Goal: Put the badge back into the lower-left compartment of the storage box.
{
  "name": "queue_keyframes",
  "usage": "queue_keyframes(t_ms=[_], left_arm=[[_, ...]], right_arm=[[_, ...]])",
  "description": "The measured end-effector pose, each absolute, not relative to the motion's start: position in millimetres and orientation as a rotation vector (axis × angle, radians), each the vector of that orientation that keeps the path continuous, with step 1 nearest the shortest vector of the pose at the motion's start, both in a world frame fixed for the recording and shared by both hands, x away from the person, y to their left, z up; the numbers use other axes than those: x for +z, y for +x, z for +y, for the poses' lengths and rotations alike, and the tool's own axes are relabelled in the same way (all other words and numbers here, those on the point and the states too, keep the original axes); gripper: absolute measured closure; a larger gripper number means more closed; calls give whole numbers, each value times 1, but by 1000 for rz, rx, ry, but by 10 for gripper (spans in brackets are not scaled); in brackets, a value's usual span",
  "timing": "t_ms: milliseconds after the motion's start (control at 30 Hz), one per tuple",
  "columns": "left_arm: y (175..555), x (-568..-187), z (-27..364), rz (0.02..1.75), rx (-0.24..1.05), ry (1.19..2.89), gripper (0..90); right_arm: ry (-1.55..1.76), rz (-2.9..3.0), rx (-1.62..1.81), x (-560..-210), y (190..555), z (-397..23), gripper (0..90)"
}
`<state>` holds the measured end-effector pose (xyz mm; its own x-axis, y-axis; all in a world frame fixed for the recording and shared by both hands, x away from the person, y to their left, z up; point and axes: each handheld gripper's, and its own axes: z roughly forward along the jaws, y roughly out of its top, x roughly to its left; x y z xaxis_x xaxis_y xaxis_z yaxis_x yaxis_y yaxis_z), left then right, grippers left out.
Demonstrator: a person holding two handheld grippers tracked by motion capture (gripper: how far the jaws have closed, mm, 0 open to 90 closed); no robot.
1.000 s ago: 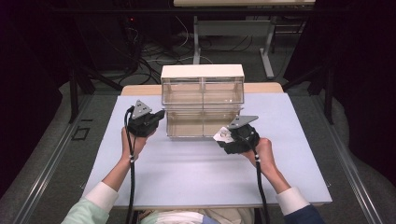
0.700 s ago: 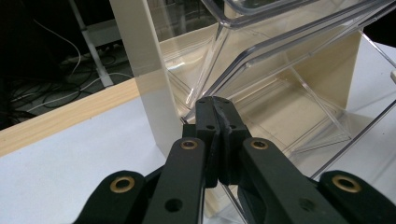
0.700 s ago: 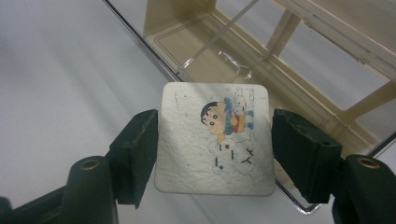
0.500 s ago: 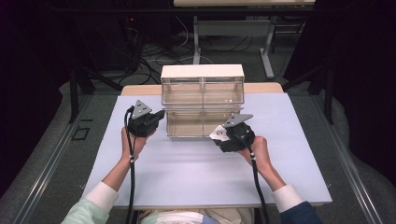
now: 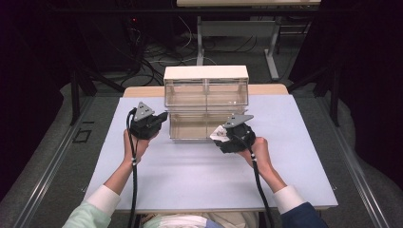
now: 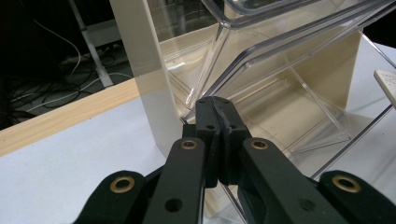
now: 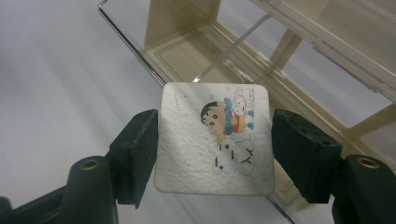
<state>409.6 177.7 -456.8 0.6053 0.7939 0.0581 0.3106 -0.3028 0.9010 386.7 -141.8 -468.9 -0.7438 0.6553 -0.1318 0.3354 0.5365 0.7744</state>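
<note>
Right hand-held gripper (image 7: pixel 215 140) clamps a cartoon card (image 7: pixel 215 140) above the open drawer (image 5: pixel 199 124); left hand-held gripper (image 6: pixel 215 114), clenched empty, steadies it. Lower the card level, then release.

This looks like a lab or recording room: dark curtains (image 5: pixel 28 71) close in the space, loose cables (image 5: pixel 157 52) trail over the grey floor (image 5: pixel 57 171), and a white-covered table (image 5: pixel 190 180) stands before a metal-legged bench (image 5: pixel 237 28) under plain lighting.
</note>
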Motion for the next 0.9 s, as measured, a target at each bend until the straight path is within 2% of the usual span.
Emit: queue_keyframes(t_ms=[900], left_arm=[[409, -457, 178, 884, 637, 1875, 900]], right_arm=[[786, 2371, 1082, -466, 391, -120, 332]])
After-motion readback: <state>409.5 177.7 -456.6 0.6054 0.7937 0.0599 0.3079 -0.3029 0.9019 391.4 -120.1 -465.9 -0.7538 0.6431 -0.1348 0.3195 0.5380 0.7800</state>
